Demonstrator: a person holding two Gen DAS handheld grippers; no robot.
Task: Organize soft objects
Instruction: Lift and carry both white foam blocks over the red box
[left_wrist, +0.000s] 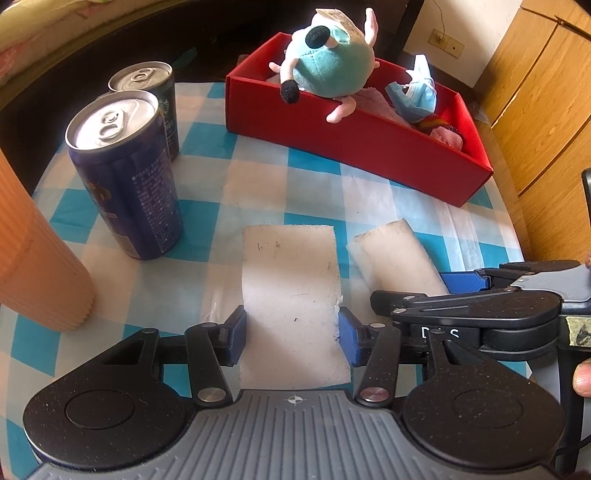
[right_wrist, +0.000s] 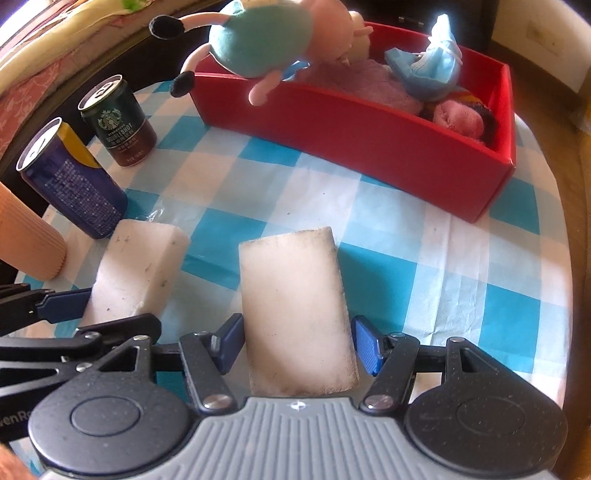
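Observation:
Two white sponge blocks lie on the checked tablecloth. My left gripper (left_wrist: 291, 334) is shut on the left sponge (left_wrist: 291, 295), both blue pads pressing its sides. My right gripper (right_wrist: 297, 345) straddles the right sponge (right_wrist: 297, 310) with its jaws open, small gaps beside the pads. The left sponge also shows in the right wrist view (right_wrist: 138, 271), and the right sponge in the left wrist view (left_wrist: 395, 258). A red box (left_wrist: 351, 147) behind holds a teal plush toy (left_wrist: 328, 62), a blue face mask (left_wrist: 415, 96) and pink cloths (right_wrist: 354, 81).
A dark blue can (left_wrist: 129, 177) and a Starbucks can (right_wrist: 118, 122) stand at the left. An orange ribbed cup (left_wrist: 37, 258) stands at the near left. A wooden cabinet (left_wrist: 539, 92) is at the right beyond the table edge.

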